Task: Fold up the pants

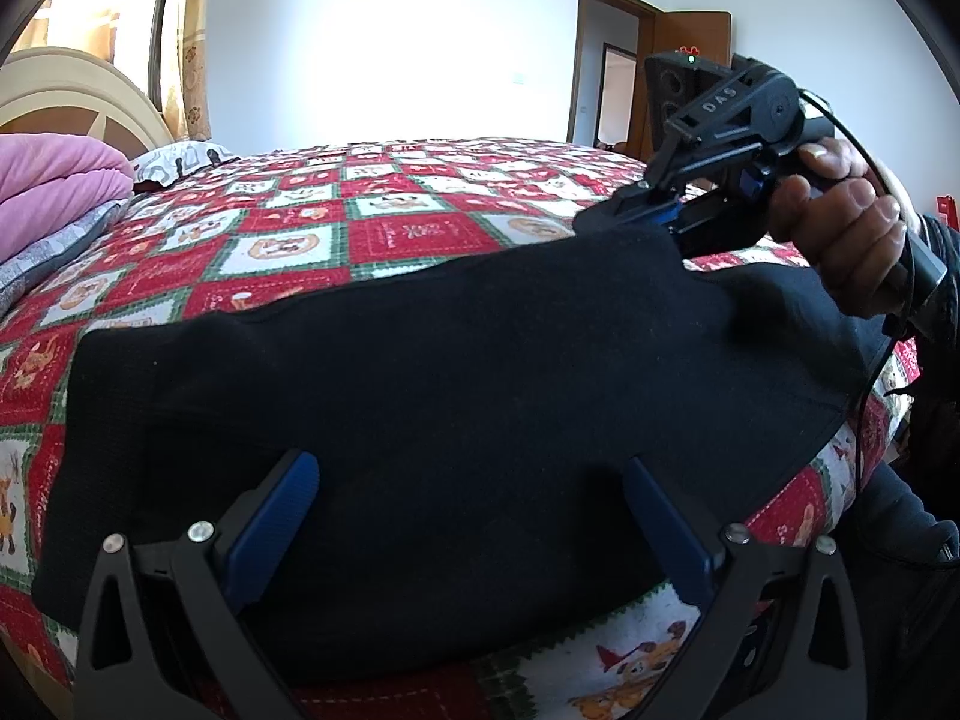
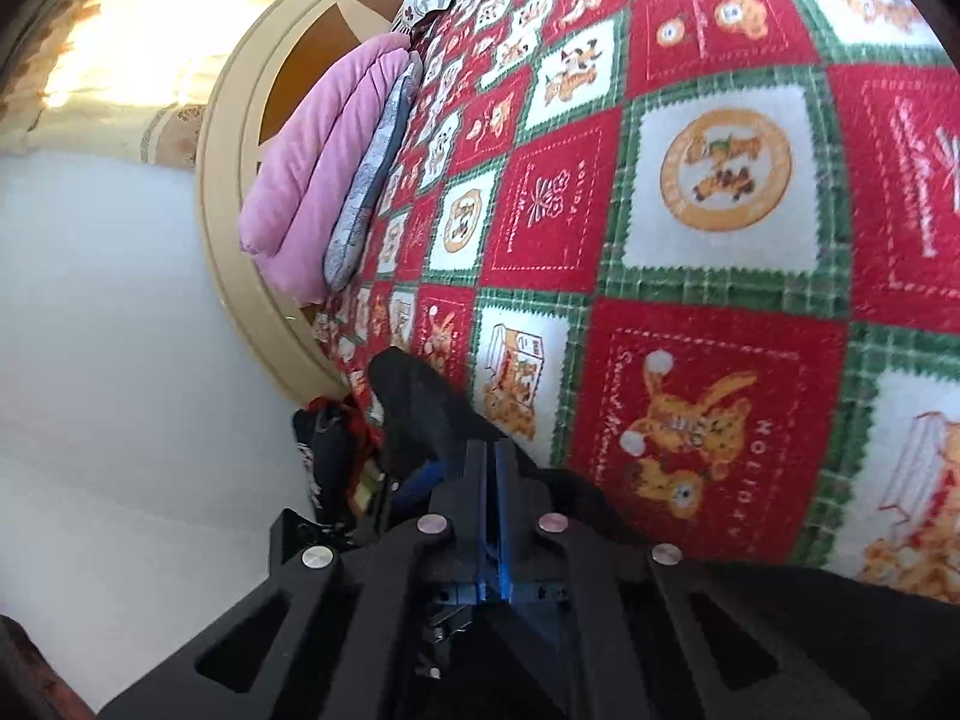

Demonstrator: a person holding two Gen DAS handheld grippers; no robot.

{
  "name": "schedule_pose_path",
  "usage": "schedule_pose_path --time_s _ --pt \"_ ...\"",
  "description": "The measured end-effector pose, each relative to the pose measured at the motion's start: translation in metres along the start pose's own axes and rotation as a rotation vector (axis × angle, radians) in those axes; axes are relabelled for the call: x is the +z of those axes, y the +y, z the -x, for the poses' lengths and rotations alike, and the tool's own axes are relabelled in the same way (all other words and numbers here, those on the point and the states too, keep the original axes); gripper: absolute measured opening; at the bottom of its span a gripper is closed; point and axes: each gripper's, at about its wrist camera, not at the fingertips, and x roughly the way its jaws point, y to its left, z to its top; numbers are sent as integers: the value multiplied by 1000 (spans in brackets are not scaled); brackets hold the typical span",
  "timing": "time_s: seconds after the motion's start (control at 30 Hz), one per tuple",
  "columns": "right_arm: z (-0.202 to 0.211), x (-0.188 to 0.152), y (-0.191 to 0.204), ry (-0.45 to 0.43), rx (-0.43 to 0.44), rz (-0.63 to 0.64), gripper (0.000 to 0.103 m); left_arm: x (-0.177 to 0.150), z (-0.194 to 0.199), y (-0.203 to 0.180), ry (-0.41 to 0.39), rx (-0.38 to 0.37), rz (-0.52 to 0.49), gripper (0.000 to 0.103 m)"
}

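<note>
Black pants [image 1: 450,372] lie across the patterned red, white and green bedspread [image 1: 384,222]. My left gripper [image 1: 471,480] is open, its blue pads apart just above the pants' near edge, holding nothing. My right gripper [image 1: 624,213] is shut on the far right corner of the pants and lifts it off the bed. In the right wrist view the right gripper [image 2: 489,456] has its pads pressed together on black cloth [image 2: 420,402], with the bedspread [image 2: 690,210] beyond.
A folded pink blanket [image 1: 54,186] and grey cloth [image 1: 54,246] lie by the cream headboard [image 1: 78,90] at the left. A pillow [image 1: 180,159] sits behind them. An open wooden door [image 1: 618,60] is at the far right.
</note>
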Motion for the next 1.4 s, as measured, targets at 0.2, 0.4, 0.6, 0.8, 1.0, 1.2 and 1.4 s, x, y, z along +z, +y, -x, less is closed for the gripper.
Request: schedule_pose_path --time_s 0.2,0.4,0.6,0.8,1.0,1.2,1.4 --pt "-3 -2 -1 55 -97 41 50 0 0 0 0 -1 0 103" --pt "7 -3 -15 20 -40 0 12 0 0 0 0 0 -1 103" --pt "15 -6 -10 -34 -63 24 7 0 1 0 0 0 -1 103" --pt "38 -1 12 -159 -37 71 2 0 0 0 -1 -1 -7 103" --pt "35 12 6 -180 -120 34 2 -1 1 -2 1 6 -15 103" --pt "40 15 1 -244 -160 25 1 -2 1 -3 0 8 -22 103" --pt "42 3 50 -264 -108 196 1 -3 1 -2 -3 8 -23 103"
